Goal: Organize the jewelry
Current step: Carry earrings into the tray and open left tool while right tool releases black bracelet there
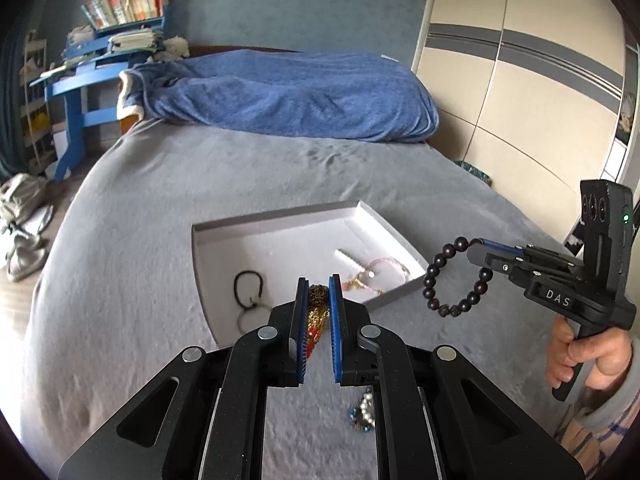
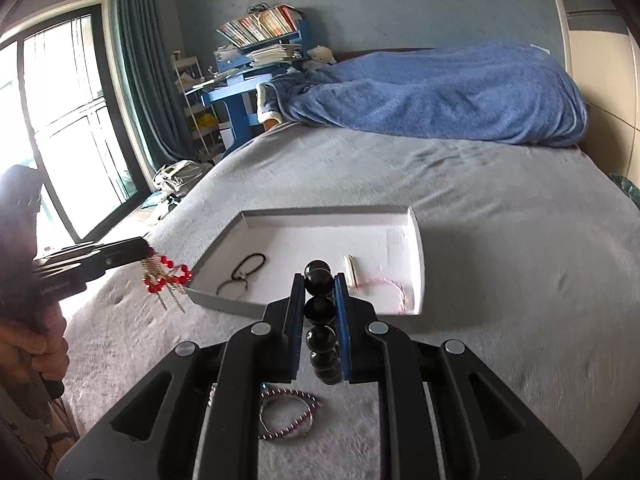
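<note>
Nearest, left wrist view: left gripper (image 1: pixel 318 292) is clamped on a gold chain piece with red beads (image 1: pixel 316 312), pinched between the blue pads (image 1: pixel 335 320). In the right wrist view the same piece (image 2: pixel 166 280) dangles off that gripper's tip, red beads and gold tassels hanging free above the grey bedspread (image 2: pixel 500 280), just left of the tray's near-left corner.

Right gripper (image 2: pixel 320 296) is clenched on a dark bead bracelet (image 2: pixel 320 312), beads stacked in a line between the pads. From the left wrist view the bracelet (image 1: pixel 456 276) hangs as a full loop from the right gripper (image 1: pixel 478 245), off the tray's right side, clear of the bed. A hand (image 1: pixel 580 356) grips that handle.

On the bedspread under the grippers: a silver studded bangle (image 2: pixel 288 416) below the right one, a small beaded cluster with blue stones (image 1: pixel 362 412) below the left one.

Next out: shallow white tray (image 2: pixel 416 248), flat on the bed. Inside: black cord loop (image 2: pixel 240 272) at left, a small pale gold tube (image 2: pixel 351 272) right of centre, a pink-and-gold chain (image 2: pixel 396 290) near the right wall. All three apart from each other.

Far: blue blanket (image 2: pixel 440 92) heaped at the head of the bed, blue desk (image 2: pixel 236 96) with stacked books at left.
</note>
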Demonstrator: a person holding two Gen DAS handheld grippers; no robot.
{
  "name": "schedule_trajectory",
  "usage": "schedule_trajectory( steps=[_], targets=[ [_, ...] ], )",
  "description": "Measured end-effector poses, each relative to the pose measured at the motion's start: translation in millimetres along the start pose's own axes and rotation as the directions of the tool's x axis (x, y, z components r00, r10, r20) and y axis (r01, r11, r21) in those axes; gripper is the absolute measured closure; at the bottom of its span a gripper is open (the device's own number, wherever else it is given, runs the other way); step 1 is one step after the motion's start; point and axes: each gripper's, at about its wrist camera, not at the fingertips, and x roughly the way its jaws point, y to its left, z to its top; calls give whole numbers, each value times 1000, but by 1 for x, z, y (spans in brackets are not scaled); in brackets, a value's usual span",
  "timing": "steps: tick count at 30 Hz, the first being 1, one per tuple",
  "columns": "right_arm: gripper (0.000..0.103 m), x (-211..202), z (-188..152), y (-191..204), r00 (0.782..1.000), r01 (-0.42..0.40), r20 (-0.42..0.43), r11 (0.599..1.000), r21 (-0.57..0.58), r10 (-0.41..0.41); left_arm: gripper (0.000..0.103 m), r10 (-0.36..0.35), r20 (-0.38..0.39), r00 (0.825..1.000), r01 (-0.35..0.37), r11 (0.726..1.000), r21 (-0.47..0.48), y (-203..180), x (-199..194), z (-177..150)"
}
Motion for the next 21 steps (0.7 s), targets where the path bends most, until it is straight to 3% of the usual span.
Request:
schedule_trajectory(
  steps=[21],
  targets=[
    [89,71,42,19,998,-23,-57,998,-56,20,93,-12,-71,997,14,1000,24,-4,77,26]
  ],
)
